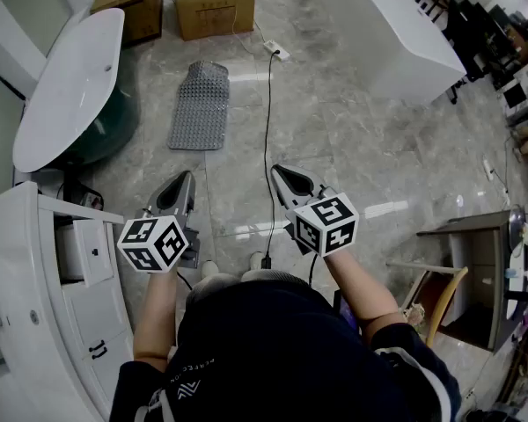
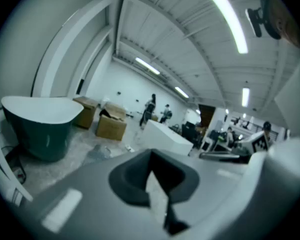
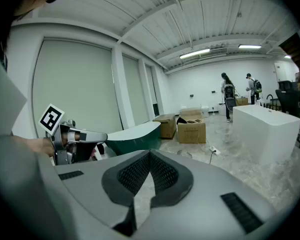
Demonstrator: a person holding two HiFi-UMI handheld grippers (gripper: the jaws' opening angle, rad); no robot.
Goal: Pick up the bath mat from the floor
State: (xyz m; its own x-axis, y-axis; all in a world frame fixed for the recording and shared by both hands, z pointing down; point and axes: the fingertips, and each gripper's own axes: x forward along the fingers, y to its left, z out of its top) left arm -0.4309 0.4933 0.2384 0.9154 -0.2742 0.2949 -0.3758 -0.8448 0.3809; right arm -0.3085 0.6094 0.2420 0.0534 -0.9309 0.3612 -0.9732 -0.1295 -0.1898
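The bath mat (image 1: 199, 105) is a grey, studded rectangle lying flat on the marble floor beside the bathtub, well ahead of both grippers. My left gripper (image 1: 183, 181) and right gripper (image 1: 282, 176) are held out side by side at waist height, pointing toward the mat and apart from it. Each has its jaws together with nothing between them. In the left gripper view the mat (image 2: 99, 153) is a small grey patch beyond the shut left gripper (image 2: 151, 156). In the right gripper view only a sliver of the mat (image 3: 184, 154) shows past the shut right gripper (image 3: 149, 156).
A green-and-white bathtub (image 1: 70, 86) stands left of the mat. Two cardboard boxes (image 1: 213, 7) sit behind it. A black cable (image 1: 268, 130) runs from a power strip (image 1: 277, 53) toward my feet. A white block (image 1: 396, 33) is at the right, a white cabinet (image 1: 35, 306) near left.
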